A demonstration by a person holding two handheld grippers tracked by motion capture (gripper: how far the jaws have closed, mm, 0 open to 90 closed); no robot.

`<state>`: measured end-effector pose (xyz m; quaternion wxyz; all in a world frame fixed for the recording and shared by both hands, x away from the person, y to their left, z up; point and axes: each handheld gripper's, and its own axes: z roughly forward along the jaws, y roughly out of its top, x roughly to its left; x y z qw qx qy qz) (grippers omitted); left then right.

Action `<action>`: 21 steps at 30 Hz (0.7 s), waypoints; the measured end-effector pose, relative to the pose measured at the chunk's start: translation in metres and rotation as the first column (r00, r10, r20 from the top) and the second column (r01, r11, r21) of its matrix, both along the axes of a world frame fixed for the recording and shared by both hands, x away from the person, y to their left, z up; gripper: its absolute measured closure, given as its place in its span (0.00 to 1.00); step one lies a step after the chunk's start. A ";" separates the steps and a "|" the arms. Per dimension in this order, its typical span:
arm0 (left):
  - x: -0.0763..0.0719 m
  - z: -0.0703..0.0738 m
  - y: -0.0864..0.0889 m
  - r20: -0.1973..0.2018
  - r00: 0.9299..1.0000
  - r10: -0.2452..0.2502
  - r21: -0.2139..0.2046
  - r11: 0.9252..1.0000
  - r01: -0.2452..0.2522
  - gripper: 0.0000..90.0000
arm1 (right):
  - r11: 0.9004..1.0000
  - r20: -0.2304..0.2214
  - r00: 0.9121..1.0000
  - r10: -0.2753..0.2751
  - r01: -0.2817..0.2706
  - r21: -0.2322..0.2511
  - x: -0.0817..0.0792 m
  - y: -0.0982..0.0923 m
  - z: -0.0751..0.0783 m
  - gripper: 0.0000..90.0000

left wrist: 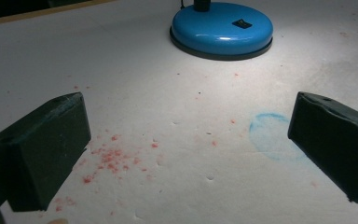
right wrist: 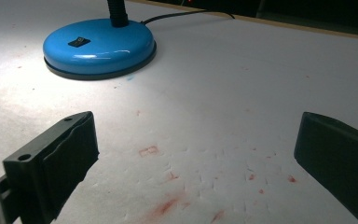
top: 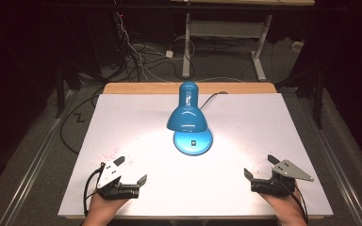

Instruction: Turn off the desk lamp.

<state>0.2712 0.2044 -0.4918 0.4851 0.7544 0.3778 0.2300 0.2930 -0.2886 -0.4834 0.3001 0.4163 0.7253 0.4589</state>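
With both tongs, left [top: 133,170] and right [top: 259,165], open and empty, grip the bottom-heavy glossy blue metal desk lamp [top: 187,117] by its slippery neck.

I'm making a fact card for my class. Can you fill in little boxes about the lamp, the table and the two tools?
lamp: shiny blue desk lamp, switched on, shade pointing down
lamp base: round blue base with a small black switch
table: white sheet-covered table with red specks and a faint blue ring
left tool: open, holding nothing
right tool: open, holding nothing
gap: both tools apart from the lamp
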 end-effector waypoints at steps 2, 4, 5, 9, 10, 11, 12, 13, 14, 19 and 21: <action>0.001 -0.002 0.000 -0.014 1.000 -0.007 -0.007 1.000 0.007 0.00 | 1.000 0.001 1.000 -0.005 0.005 0.000 0.000 0.000 0.000 0.00; 0.003 -0.004 0.001 -0.028 1.000 -0.012 -0.023 1.000 0.011 0.00 | 1.000 0.007 1.000 -0.002 0.002 -0.013 -0.001 0.001 0.000 0.00; 0.003 -0.004 0.001 -0.028 1.000 -0.012 -0.023 1.000 0.011 0.00 | 1.000 0.015 1.000 -0.001 0.002 -0.019 -0.001 0.002 0.000 0.00; 0.001 -0.005 0.001 -0.010 1.000 -0.020 -0.020 1.000 0.020 0.00 | 1.000 0.020 1.000 0.004 -0.003 -0.030 -0.002 0.003 0.000 0.00; 0.001 -0.005 0.000 -0.012 1.000 -0.023 -0.018 1.000 0.022 0.00 | 1.000 0.019 1.000 0.003 -0.002 -0.028 -0.002 0.003 0.000 0.00; 0.001 -0.005 0.000 -0.012 1.000 -0.023 -0.018 1.000 0.022 0.00 | 1.000 0.021 1.000 0.001 0.000 -0.026 -0.002 0.002 0.000 0.00; 0.001 -0.005 0.000 -0.016 1.000 -0.023 -0.019 1.000 0.023 0.00 | 1.000 0.021 1.000 -0.005 0.005 -0.019 -0.002 0.002 0.000 0.00; 0.002 -0.005 0.000 -0.020 0.999 -0.026 -0.022 0.999 0.025 0.00 | 1.000 0.021 1.000 -0.008 0.008 -0.014 -0.003 0.002 0.000 0.00; 0.002 -0.005 0.000 -0.020 0.999 -0.026 -0.022 0.999 0.025 0.00 | 1.000 0.022 1.000 -0.007 0.008 -0.014 -0.003 0.002 0.000 0.00; 0.003 -0.005 0.003 -0.026 0.999 -0.041 -0.038 0.998 0.040 0.00 | 1.000 0.022 1.000 -0.008 0.008 -0.009 -0.002 0.001 0.000 0.03; 0.002 -0.005 0.003 -0.022 0.999 -0.041 -0.039 0.998 0.040 0.00 | 1.000 0.020 1.000 -0.009 0.009 -0.010 -0.002 0.001 0.000 0.04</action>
